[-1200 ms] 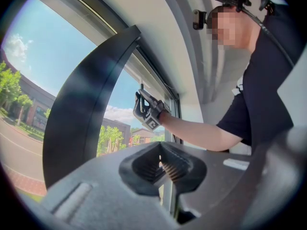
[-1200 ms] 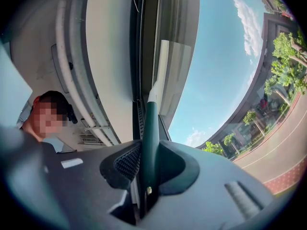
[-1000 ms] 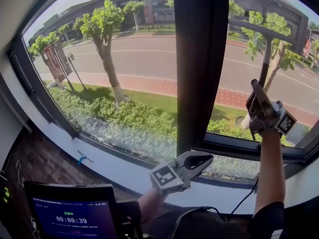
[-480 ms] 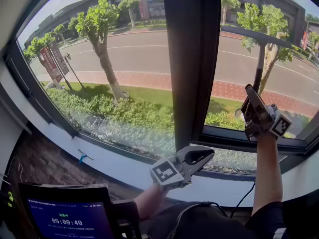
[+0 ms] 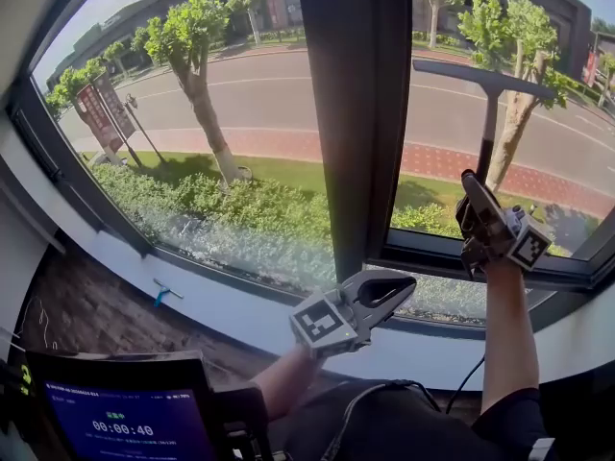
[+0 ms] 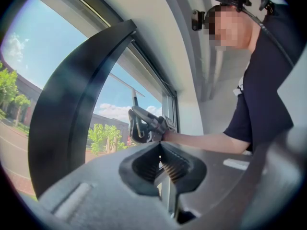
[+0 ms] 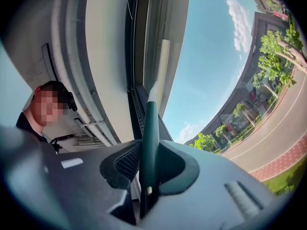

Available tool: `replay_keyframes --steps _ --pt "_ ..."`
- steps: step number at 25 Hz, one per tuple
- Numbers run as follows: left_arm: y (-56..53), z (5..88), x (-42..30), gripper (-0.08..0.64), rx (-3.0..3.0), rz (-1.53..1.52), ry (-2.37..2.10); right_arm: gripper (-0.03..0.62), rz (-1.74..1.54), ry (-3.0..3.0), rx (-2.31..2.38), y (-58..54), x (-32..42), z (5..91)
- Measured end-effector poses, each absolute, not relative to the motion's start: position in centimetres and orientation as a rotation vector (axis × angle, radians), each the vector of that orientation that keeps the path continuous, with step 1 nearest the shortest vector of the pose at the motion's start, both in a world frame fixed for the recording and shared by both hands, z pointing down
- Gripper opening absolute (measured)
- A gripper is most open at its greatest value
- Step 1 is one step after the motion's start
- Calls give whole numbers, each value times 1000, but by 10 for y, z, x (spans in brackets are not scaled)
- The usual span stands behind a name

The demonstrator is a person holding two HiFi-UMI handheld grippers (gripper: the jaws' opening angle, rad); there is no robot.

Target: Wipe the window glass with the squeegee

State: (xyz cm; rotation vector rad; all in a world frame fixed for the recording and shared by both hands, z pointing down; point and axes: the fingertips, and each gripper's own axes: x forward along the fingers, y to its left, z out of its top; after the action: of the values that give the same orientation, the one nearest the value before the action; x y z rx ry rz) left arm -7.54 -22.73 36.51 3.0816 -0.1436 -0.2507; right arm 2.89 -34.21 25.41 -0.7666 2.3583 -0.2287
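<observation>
The squeegee's blade [image 5: 480, 73] lies flat against the right window pane [image 5: 557, 123], and its dark handle [image 5: 488, 137] runs down into my right gripper [image 5: 473, 200], which is shut on it. In the right gripper view the green handle [image 7: 149, 128] stands between the jaws of the right gripper [image 7: 148, 164], and the pale blade [image 7: 162, 71] is beyond it. My left gripper [image 5: 386, 291] hangs below the sill with its jaws shut on nothing. The left gripper view shows this gripper [image 6: 160, 159] with the right gripper [image 6: 144, 126] beyond it.
A wide dark mullion [image 5: 351, 113] divides the right pane from the large left pane [image 5: 221, 113]. A white sill [image 5: 221, 305] runs below, with a small blue item [image 5: 161, 294] near it. A screen [image 5: 125, 421] sits at the lower left. A cable [image 5: 471, 382] hangs by my right arm.
My right gripper and the squeegee have slid a little down and to the left on the right pane. The left gripper has hardly moved.
</observation>
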Motion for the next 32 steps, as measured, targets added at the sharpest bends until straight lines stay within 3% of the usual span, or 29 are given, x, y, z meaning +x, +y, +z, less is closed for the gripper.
replay_keyframes --steps 32 --pt "-181 392 -62 4 3061 -219 -357 80 -464 2327 -684 -319 15 377"
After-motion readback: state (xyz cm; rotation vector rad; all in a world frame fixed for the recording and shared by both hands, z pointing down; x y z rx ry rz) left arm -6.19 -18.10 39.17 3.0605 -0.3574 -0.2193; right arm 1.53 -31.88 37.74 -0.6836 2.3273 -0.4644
